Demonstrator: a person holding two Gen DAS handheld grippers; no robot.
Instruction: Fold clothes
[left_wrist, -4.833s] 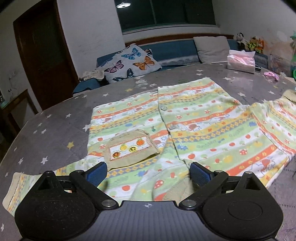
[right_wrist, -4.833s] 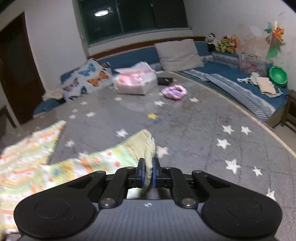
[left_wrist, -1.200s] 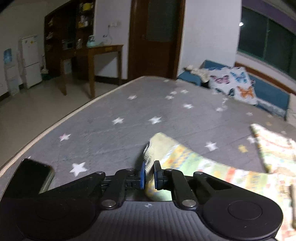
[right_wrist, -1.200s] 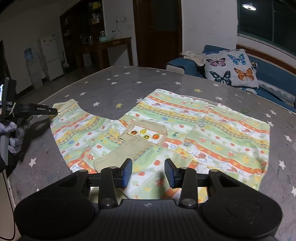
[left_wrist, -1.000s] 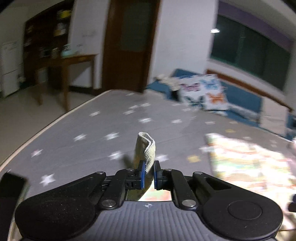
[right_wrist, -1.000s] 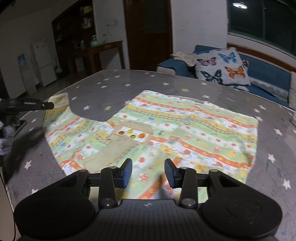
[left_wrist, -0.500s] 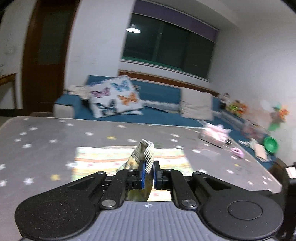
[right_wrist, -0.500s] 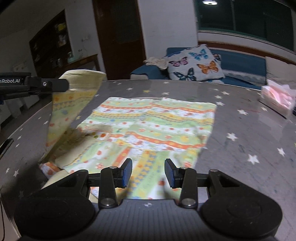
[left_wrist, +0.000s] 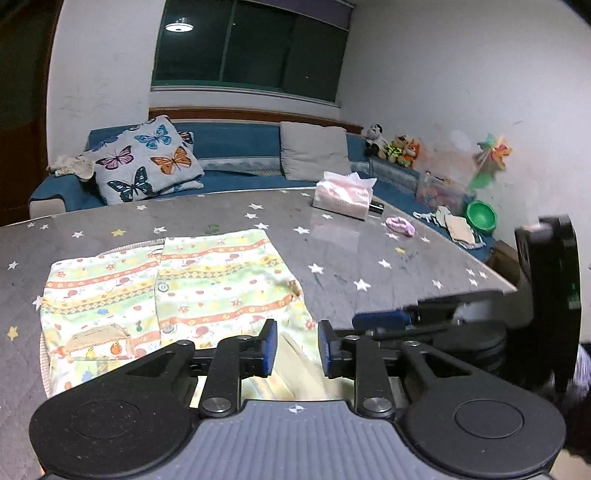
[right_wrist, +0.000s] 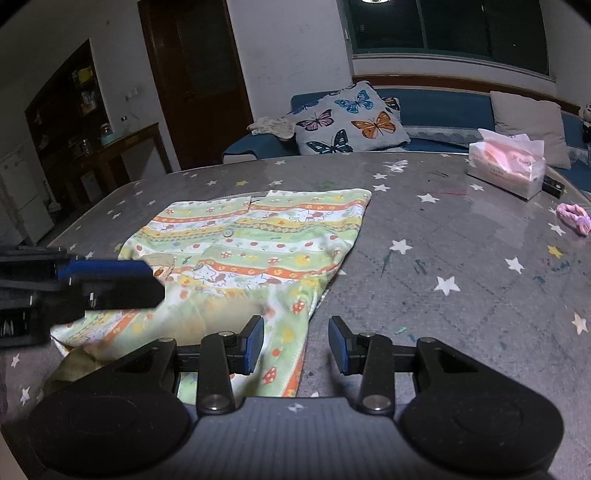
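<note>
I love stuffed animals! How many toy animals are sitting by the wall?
3, sitting together on the ledge in the corner, seen from the left wrist: a black-and-white panda, a yellow-striped toy beside it, and an orange toy on the right. More may be hidden behind them.

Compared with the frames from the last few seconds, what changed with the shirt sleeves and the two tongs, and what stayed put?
The left tongs, clamped on the left sleeve cuff a second ago, carried it across onto the shirt; their jaws have just been opening, and the sleeve lies loose under them. The right sleeve was folded in before that. The right tongs are open and empty, as a second ago. The tissue pack and pink hair tie have not moved.
</note>
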